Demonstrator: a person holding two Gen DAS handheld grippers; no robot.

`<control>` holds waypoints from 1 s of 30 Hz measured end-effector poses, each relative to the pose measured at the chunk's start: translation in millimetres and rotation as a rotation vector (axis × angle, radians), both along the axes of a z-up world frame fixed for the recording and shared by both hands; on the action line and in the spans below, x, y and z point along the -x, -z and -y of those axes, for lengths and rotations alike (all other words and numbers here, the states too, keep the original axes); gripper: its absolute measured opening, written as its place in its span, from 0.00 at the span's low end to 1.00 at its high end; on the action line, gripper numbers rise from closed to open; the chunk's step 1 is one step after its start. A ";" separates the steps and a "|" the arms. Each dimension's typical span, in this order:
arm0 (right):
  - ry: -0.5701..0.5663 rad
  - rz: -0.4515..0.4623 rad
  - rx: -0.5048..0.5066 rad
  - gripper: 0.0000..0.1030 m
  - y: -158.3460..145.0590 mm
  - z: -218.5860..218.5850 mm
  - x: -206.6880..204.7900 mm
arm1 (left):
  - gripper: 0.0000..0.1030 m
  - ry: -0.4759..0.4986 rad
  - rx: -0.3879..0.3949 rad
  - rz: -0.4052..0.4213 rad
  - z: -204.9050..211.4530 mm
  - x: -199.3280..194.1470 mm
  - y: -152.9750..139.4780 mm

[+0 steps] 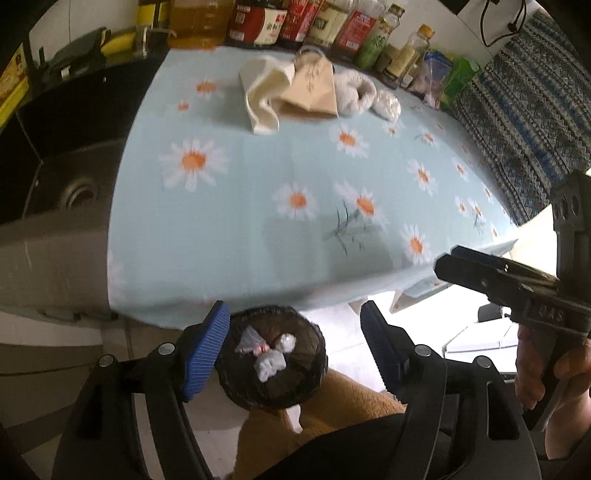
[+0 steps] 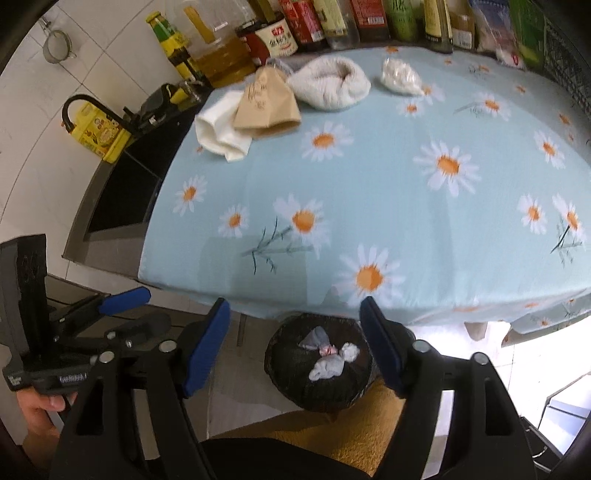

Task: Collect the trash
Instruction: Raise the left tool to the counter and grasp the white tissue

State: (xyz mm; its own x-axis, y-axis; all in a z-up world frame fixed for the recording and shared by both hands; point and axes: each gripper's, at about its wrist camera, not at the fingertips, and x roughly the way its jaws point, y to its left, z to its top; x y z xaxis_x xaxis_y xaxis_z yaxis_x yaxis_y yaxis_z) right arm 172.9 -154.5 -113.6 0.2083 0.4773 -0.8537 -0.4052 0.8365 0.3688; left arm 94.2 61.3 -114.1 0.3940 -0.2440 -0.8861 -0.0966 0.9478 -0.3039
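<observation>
Both grippers hang over the dark round bin (image 1: 271, 360) that stands on the floor just under the near edge of the table. The left gripper (image 1: 295, 350) has its blue pads spread wide with nothing pinched between them; the bin sits in the gap only because it lies below. The right gripper (image 2: 295, 343) is the same: jaws apart, empty, the bin showing beneath.

Inside the bin lie a few crumpled white wads of trash (image 1: 267, 350), one with a bit of pink on it, resting on the dark liner.

The table wears a pale blue cloth with daisies (image 2: 369, 192). At its far side, well away from the bin, sits a small cluster: a folded white cloth (image 2: 221, 127), a brown paper bag (image 2: 267, 105) touching it, a rolled cream towel (image 2: 328, 83) just beside the bag, and a little clear plastic bag (image 2: 400, 77) a bit apart. Behind them a row of bottles and sauce jars (image 2: 332, 22) lines the far edge of the table.

Beside the table, on the bin's left, is a dark sink (image 1: 70, 192) with a black tap (image 2: 85, 107). A person's hand (image 2: 37, 410) grips the left gripper's handle, and a tan trouser leg shows next to the bin.
</observation>
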 end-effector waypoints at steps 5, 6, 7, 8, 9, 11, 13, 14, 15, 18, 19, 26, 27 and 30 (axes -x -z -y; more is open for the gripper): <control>0.016 0.019 -0.026 0.82 -8.0 10.4 -16.5 | 0.73 0.002 -0.032 0.023 -2.7 -29.6 -11.6; 0.018 0.021 -0.030 0.82 -8.9 12.7 -20.3 | 0.75 0.002 -0.045 0.032 -2.3 -38.0 -15.5; 0.019 0.023 -0.031 0.82 -9.6 15.1 -24.4 | 0.75 0.003 -0.050 0.038 -2.8 -42.1 -17.4; 0.022 0.023 -0.033 0.82 -10.2 18.9 -29.3 | 0.75 0.005 -0.056 0.046 -2.9 -51.5 -20.8; 0.025 0.023 -0.035 0.82 -10.5 22.0 -33.3 | 0.75 0.005 -0.067 0.052 -3.2 -62.6 -23.5; 0.032 0.021 -0.040 0.82 -10.8 29.3 -42.9 | 0.75 0.001 -0.088 0.067 -3.1 -78.9 -27.9; 0.035 0.021 -0.040 0.82 -10.7 36.4 -51.8 | 0.75 0.000 -0.116 0.079 -2.5 -92.9 -30.6; 0.037 0.020 -0.041 0.82 -10.1 39.3 -55.7 | 0.75 -0.005 -0.132 0.080 -2.9 -101.5 -31.7; 0.039 0.019 -0.041 0.82 -9.3 42.8 -59.8 | 0.75 -0.006 -0.135 0.087 -3.7 -111.6 -32.6; 0.049 0.014 -0.041 0.82 -5.6 54.8 -70.6 | 0.75 -0.019 -0.156 0.079 -6.9 -134.8 -31.5; 0.053 0.011 -0.042 0.82 -4.2 58.0 -73.1 | 0.74 -0.017 -0.159 0.081 -7.3 -140.0 -30.4; 0.080 -0.013 -0.047 0.82 5.4 81.4 -96.3 | 0.59 -0.049 -0.179 0.038 -19.0 -177.6 -13.3; 0.085 -0.018 -0.049 0.82 6.8 83.9 -99.6 | 0.59 -0.057 -0.183 0.036 -21.2 -180.7 -11.3; 0.094 -0.028 -0.052 0.82 10.0 91.1 -108.3 | 0.50 -0.071 -0.173 0.008 -26.7 -189.0 -2.6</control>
